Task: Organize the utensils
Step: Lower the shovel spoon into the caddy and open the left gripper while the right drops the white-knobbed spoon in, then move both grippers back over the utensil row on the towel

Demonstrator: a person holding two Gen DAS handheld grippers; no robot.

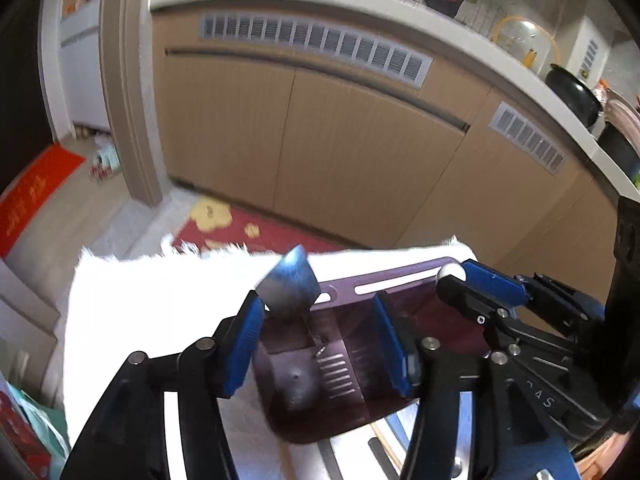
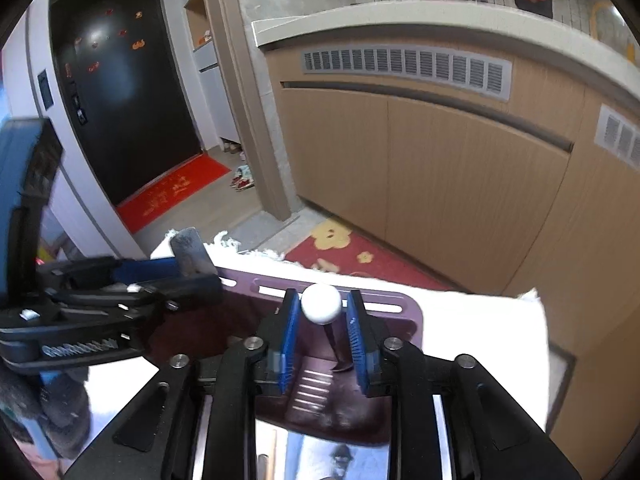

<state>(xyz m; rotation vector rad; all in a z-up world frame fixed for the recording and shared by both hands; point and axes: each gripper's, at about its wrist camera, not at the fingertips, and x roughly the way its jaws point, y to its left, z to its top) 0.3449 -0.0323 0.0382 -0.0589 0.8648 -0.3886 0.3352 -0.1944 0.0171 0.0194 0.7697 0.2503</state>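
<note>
Two utensils stand in a purple holder point(image 1: 352, 364) on a white cloth point(image 1: 152, 300).

In the holder, a metal blade point(image 1: 290, 284) stands upright between the fingers of the left gripper point(image 1: 320, 344); the jaws are half open, and only the left pad is beside it. A white-knobbed utensil point(image 2: 321, 303) stands between the narrowly parted pads of the right gripper point(image 2: 324, 344), with a gap on each side. Beyond the cloth are a red mat point(image 1: 256, 232) and brown cabinets point(image 1: 320, 140).
</note>
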